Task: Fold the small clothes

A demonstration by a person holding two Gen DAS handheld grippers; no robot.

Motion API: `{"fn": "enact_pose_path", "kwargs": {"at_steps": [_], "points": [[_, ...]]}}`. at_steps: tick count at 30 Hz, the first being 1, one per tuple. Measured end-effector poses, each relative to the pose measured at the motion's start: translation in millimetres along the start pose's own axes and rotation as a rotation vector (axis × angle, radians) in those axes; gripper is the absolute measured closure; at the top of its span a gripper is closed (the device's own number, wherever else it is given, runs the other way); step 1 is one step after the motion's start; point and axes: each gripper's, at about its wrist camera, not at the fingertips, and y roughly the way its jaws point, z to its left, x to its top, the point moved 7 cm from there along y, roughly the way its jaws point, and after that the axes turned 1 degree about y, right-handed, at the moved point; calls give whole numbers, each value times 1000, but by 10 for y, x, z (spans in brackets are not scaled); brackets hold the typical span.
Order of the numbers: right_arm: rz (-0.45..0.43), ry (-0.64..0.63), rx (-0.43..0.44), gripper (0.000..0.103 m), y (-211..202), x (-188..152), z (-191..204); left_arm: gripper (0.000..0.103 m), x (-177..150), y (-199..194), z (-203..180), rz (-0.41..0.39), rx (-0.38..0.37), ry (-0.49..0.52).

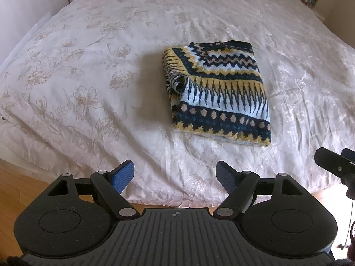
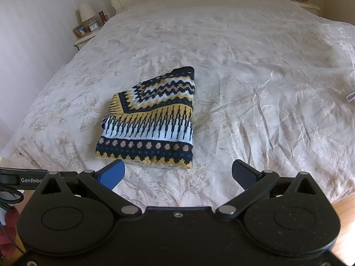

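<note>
Knitted, navy-and-yellow patterned sweater (image 1: 216,93) lies folded into a compact rectangle on the bedspread (image 1: 88,77). Your left gripper (image 1: 175,177) and right gripper (image 2: 177,175) hang spread and empty, clear of it. Folding appears essentially complete; one bunched side remains untidy.

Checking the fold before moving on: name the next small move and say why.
Probably bring the left tongs forward to tuck the bunched flap on the knit garment's left edge. Both tongs, right included, are open and empty, short of the garment on the bedspread.
</note>
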Motion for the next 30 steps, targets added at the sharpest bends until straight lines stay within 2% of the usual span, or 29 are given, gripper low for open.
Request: {"fn": "enact_pose_path", "kwargs": {"at_steps": [30], "points": [[28,-17,14,1,124,-2,125,23,8,73,39,27,-2,-6]]}}
